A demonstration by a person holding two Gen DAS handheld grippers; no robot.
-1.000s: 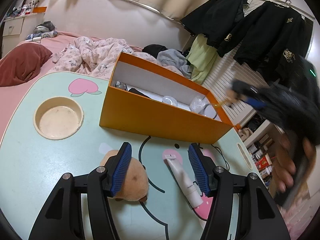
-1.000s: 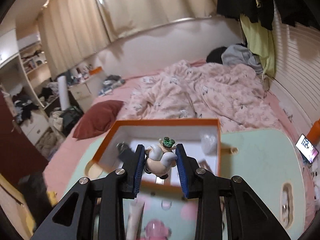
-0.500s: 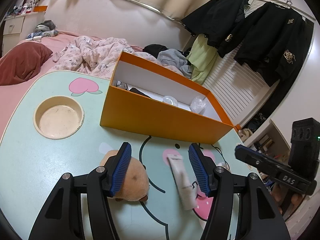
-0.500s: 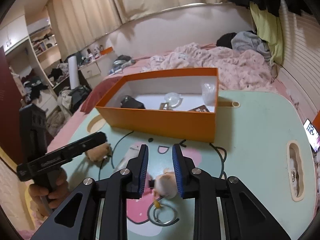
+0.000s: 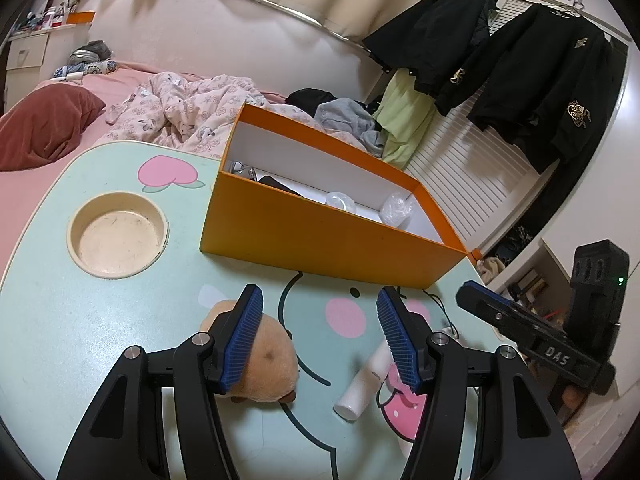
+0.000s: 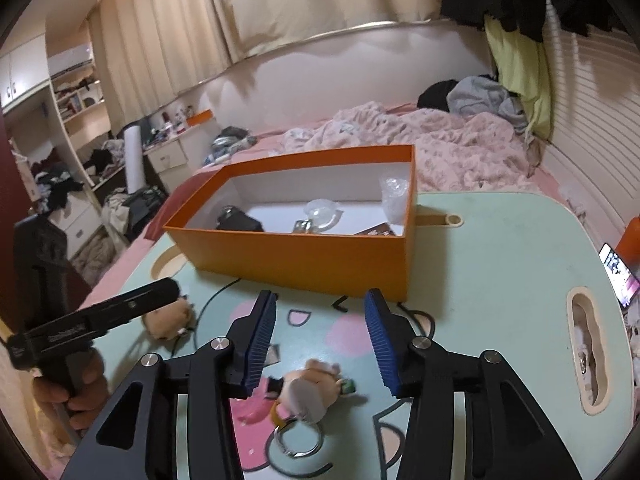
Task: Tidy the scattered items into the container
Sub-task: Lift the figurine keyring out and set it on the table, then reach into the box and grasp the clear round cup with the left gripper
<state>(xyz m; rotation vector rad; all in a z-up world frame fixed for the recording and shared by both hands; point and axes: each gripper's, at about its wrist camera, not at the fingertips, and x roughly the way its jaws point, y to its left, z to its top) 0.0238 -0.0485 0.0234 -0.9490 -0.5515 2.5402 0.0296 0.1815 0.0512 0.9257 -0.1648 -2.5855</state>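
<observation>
The orange box [image 5: 320, 240] [image 6: 300, 256] stands on the mint table, with a few small items inside. My left gripper [image 5: 320, 340] is open low over the table; a tan plush [image 5: 264, 368] lies against its left finger and a white tube [image 5: 368, 376] lies by its right finger. My right gripper [image 6: 320, 340] hovers in front of the box with its jaws opening. A small pig keychain [image 6: 312, 384] with a metal ring [image 6: 298, 440] lies on the table between and just below them, and the pads are off it.
The table [image 5: 80, 320] has a round cup recess [image 5: 116, 236] at the left and a long slot [image 6: 588, 344] at the right. A phone [image 6: 616, 272] lies past the right edge. A bed with a pink quilt [image 6: 440, 148] lies behind the box.
My right gripper came down from above the box to the table with the pig keychain, then spread its jaws off it. The white tube swung round on the table. The left gripper stayed put.
</observation>
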